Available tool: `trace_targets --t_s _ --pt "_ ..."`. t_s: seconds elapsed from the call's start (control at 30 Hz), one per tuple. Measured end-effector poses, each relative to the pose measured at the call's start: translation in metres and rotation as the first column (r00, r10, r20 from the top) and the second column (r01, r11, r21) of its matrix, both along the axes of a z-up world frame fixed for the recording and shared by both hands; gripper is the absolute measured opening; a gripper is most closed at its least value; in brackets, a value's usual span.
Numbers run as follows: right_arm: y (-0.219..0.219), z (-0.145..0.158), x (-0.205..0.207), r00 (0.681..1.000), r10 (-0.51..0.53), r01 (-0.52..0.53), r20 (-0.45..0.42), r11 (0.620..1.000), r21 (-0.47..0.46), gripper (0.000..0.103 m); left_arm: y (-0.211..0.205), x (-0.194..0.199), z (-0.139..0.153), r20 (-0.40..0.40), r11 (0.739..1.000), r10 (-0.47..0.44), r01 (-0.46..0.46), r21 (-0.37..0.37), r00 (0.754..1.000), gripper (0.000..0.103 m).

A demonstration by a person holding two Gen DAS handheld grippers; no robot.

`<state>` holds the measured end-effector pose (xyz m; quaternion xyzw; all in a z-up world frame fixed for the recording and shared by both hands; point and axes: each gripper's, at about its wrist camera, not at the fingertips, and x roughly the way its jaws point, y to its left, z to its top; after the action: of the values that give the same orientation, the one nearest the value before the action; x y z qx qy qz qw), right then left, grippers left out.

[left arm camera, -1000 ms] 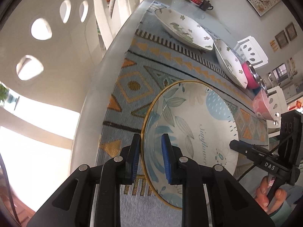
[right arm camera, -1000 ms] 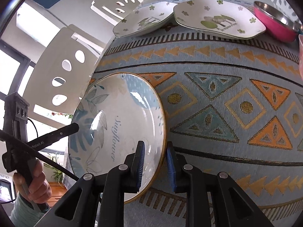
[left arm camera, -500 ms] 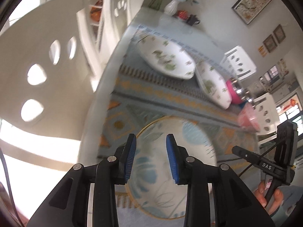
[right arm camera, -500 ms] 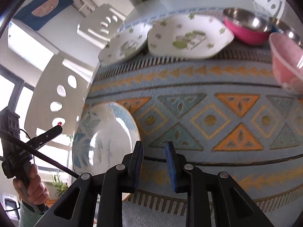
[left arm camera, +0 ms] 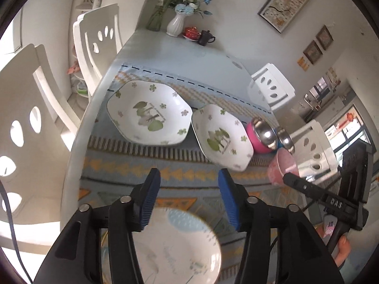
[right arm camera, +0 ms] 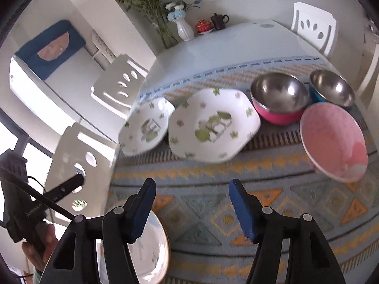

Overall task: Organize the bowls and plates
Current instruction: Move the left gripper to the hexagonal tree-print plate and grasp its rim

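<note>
While both grippers hang above the patterned mat (right arm camera: 213,203), status reads:
Left gripper (left arm camera: 188,196): fingers spread, just opened, nothing between them.
Right gripper (right arm camera: 191,209): fingers spread, just opened, empty.
Gold-rimmed plate (left arm camera: 175,243): flat on mat, near left.
Clover plates (right arm camera: 213,125): far side, just beside each other.
Bowls (right arm camera: 279,97): far right.

Daylight is pouring in left of the tongs, blowing out the windows; plates (right arm camera: 213,124) ahead are smearing with motion blur (fisheye edges are bending and darkening).
</note>
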<state>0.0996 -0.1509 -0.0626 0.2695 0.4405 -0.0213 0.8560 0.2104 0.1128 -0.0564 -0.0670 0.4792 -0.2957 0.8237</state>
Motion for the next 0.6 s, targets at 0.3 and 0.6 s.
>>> trace_targets --t_s 0.3,0.6 --pt "0.041 -0.047 0.09 0.987 0.148 -0.133 -0.068 0.973 0.189 0.063 0.008 0.077 -0.039 -0.095 0.978 0.19 -0.18 0.104 0.977 0.054" --pt "0.058 -0.097 0.162 0.979 0.048 0.004 -0.199 0.967 0.254 0.063 0.015 0.145 -0.084 -0.161 0.967 0.234 -0.211 0.146 0.959 0.054"
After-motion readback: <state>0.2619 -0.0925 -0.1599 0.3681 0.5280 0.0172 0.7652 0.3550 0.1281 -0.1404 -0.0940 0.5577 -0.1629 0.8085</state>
